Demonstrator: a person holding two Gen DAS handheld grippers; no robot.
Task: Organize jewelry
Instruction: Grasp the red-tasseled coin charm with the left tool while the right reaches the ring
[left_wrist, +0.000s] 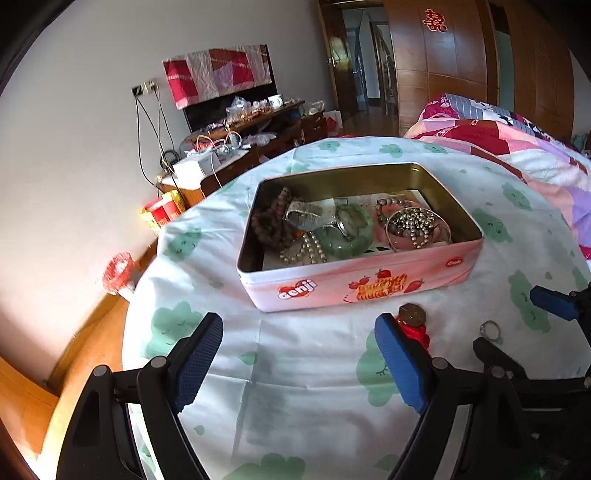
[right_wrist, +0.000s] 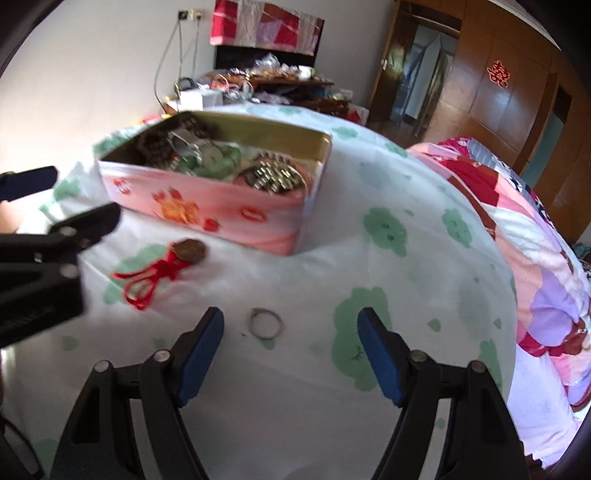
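A pink open tin (left_wrist: 369, 284) (right_wrist: 207, 199) holds bead strings, a green bangle (left_wrist: 347, 229) and other jewelry. In front of it on the white cloth lie a bronze pendant with a red knotted cord (left_wrist: 412, 314) (right_wrist: 190, 251) and a small silver ring (left_wrist: 490, 329) (right_wrist: 265, 323). My left gripper (left_wrist: 299, 354) is open above the cloth before the tin, its right finger beside the pendant. My right gripper (right_wrist: 290, 343) is open, with the ring lying just ahead between its fingertips, untouched. Each gripper shows at the edge of the other's view.
The cloth with green cloud prints (left_wrist: 295, 387) covers a rounded surface that drops off at the left to a wooden floor (left_wrist: 92, 332). A patchwork quilt (right_wrist: 535, 240) lies to the right. A cluttered dresser (left_wrist: 240, 136) stands behind along the wall.
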